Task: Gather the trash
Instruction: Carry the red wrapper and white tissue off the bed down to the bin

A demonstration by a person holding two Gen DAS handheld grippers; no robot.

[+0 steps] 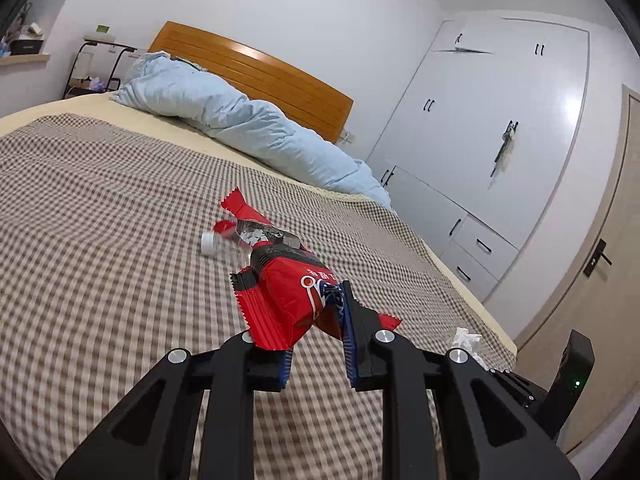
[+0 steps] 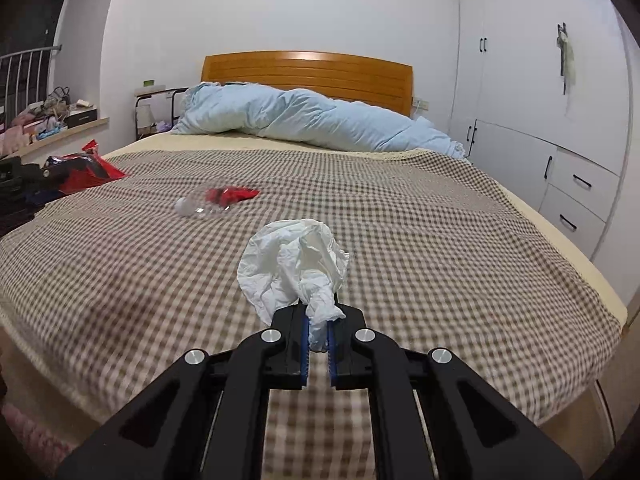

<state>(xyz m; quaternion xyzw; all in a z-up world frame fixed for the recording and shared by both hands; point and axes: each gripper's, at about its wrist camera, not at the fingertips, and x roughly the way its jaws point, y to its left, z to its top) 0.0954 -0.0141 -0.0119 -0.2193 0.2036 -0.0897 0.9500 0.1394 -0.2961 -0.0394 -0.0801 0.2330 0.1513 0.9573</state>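
The right tongs (image 2: 318, 344), clamped on crumpled tissue (image 2: 292, 268), and left tongs (image 1: 316, 344), gripping a red wrapper (image 1: 288, 304), face the bed (image 2: 440, 216), where a bottle (image 2: 200, 205) lies ahead, leftward, nearer the left tongs.

left gripper (image 1: 316, 332): black linkage arms, silver round pivot screws, blue ribbed pads
right gripper (image 2: 318, 334): same black arms, silver screws, blue pads
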